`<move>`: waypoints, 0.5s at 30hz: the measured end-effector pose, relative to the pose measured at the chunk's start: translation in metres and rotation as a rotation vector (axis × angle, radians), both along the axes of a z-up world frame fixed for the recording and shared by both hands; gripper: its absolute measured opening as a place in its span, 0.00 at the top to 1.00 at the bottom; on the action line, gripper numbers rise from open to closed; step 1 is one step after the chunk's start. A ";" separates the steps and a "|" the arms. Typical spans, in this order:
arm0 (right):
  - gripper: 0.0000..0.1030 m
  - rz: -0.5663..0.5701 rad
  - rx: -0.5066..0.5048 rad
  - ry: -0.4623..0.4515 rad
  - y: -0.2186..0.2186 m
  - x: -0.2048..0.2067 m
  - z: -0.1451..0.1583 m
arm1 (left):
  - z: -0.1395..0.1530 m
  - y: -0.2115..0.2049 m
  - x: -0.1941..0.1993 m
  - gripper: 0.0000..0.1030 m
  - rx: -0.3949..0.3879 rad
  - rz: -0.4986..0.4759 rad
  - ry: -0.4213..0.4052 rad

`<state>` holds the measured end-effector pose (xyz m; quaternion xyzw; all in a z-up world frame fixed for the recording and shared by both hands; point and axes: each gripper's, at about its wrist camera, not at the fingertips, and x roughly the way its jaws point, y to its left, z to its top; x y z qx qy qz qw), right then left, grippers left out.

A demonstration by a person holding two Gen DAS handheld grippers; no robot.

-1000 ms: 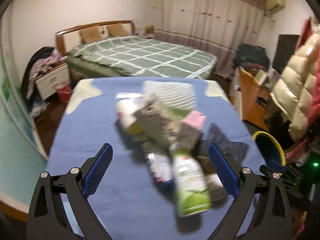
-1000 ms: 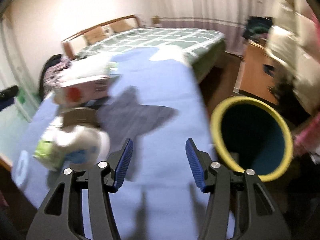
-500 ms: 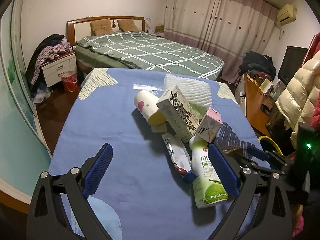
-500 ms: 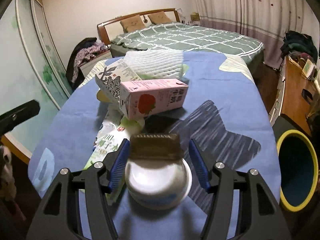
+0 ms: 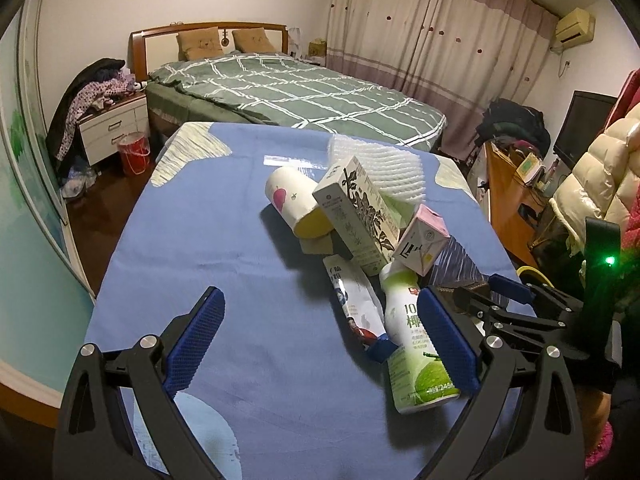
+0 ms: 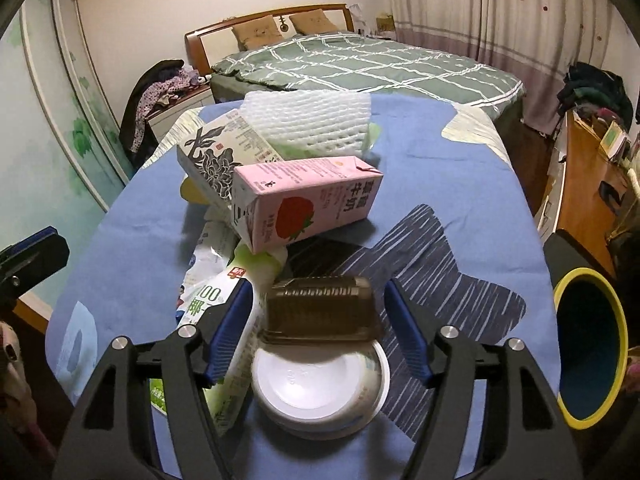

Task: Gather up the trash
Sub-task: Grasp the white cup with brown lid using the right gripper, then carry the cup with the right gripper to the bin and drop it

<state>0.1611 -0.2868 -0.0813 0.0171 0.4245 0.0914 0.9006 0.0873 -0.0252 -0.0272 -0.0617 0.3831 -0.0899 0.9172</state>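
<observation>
Right gripper (image 6: 320,328) jaws are opening around the brown tray (image 6: 320,312) atop my white bowl (image 6: 320,396), near the table's (image 6: 480,184) right edge; left gripper (image 5: 320,344) gapes empty.

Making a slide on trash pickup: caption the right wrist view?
Right gripper opening around a brown plastic tray atop a white bowl, yellow-rimmed bin alongside.

A desk (image 6: 460,168) under a blue cloth carries a heap of trash. On it lie a white bowl (image 6: 320,392), a green bottle (image 5: 416,356) and a flat pouch (image 5: 354,304).
</observation>
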 end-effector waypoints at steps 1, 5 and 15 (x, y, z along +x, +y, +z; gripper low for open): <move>0.37 -0.001 -0.005 0.004 0.001 0.000 -0.001 | -0.001 0.000 0.000 0.07 -0.002 0.000 0.003; 0.37 -0.012 -0.004 0.014 -0.001 0.002 -0.006 | -0.003 0.001 0.001 0.07 -0.002 0.001 0.005; 0.44 -0.018 0.046 0.009 -0.007 0.001 -0.006 | -0.006 -0.003 0.001 0.07 0.004 -0.011 0.007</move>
